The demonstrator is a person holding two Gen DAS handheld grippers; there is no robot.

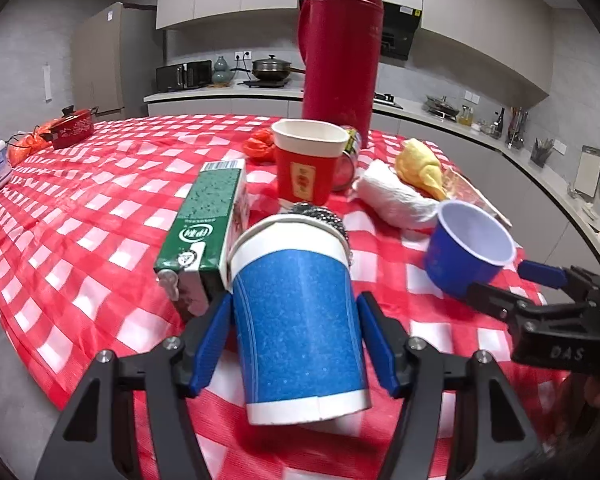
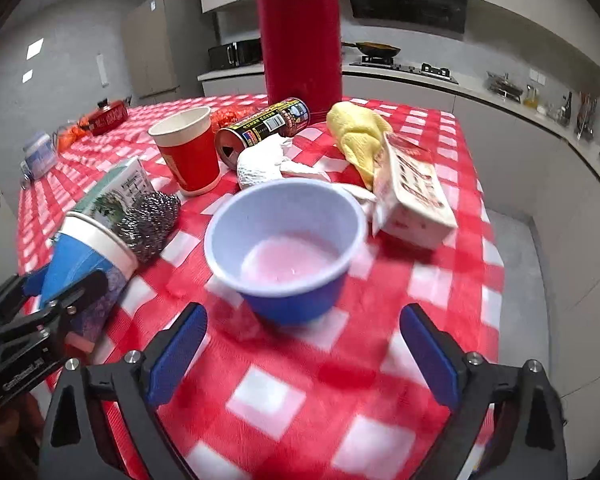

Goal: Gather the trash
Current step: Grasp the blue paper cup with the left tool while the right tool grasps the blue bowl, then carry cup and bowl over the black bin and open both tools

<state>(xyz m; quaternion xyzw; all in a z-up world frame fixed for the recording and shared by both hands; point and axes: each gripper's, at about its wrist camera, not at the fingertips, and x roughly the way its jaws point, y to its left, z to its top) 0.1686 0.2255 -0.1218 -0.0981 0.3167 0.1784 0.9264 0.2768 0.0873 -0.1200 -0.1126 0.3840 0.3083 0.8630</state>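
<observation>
A tall blue paper cup [image 1: 298, 316] stands between the fingers of my left gripper [image 1: 296, 344]; the pads sit close on both sides with a small gap, so the jaws are open around it. The cup also shows in the right wrist view [image 2: 86, 256]. A small blue plastic cup [image 2: 286, 240] stands just ahead of my right gripper [image 2: 302, 356], which is open wide and empty. In the left wrist view the small cup [image 1: 466, 244] sits right beside the right gripper [image 1: 512, 284]. Other trash: red paper cup [image 1: 308, 160], green carton [image 1: 208, 220], black can [image 2: 264, 126], white tissue [image 1: 396, 196], flattened box [image 2: 414, 192].
A tall red thermos [image 1: 342, 48] stands at the back of the red checked tablecloth [image 1: 80, 216]. A steel scourer [image 2: 150, 220], a yellow cloth [image 2: 358, 136], a red pot [image 1: 74, 128] and orange wrapping [image 1: 260, 146] lie around. The table's right edge [image 2: 496, 240] drops to the floor.
</observation>
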